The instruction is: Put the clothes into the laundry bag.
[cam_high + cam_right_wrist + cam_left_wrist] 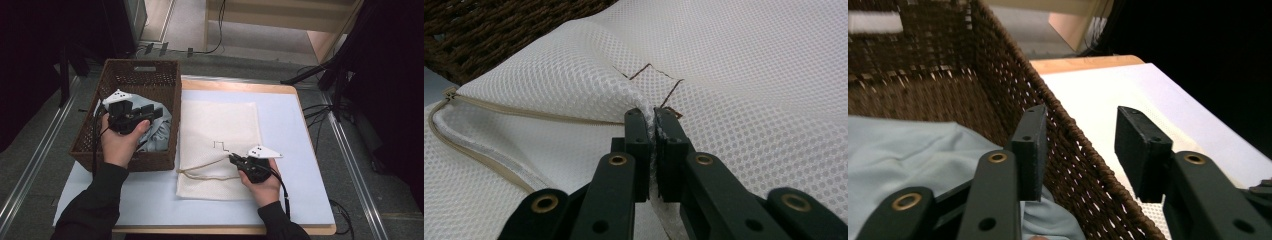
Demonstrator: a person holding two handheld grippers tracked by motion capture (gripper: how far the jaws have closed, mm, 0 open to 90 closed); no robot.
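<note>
A table (pixel 310 200) with a pale blue top and a wooden edge fills the middle of the high view. Around it lies grey floor, with metal rails running along both sides and cables (pixel 320 112) trailing at 3 o'clock. Dark shapes close off the room at the left and right; at 12 o'clock a light wooden piece stands on the floor.

A brown wicker basket (pixel 90 142) sits at the table's 9 o'clock side, holding a light blue cloth (pixel 162 130). Just beside it, toward the centre, lies a white mesh bag (pixel 220 125), flat, with a small dark stitched zigzag (pixel 220 146) and a beige zipper (pixel 200 167) curving open along its near end, at about 6 o'clock of the bag.

The left gripper (pixel 1080 145) hangs over the basket's right wall, jaws spread wide and holding nothing: one jaw is over the cloth inside, the other outside over the table. In the high view it sits above the cloth at 9 o'clock.

The right gripper (pixel 654 137) has its jaws pressed together on a fold of the bag's upper mesh layer, just near the zigzag, lifting that layer so the zippered mouth gapes to its left. In the high view it lies at the bag's 5 o'clock corner, pointing toward 10 o'clock.
</note>
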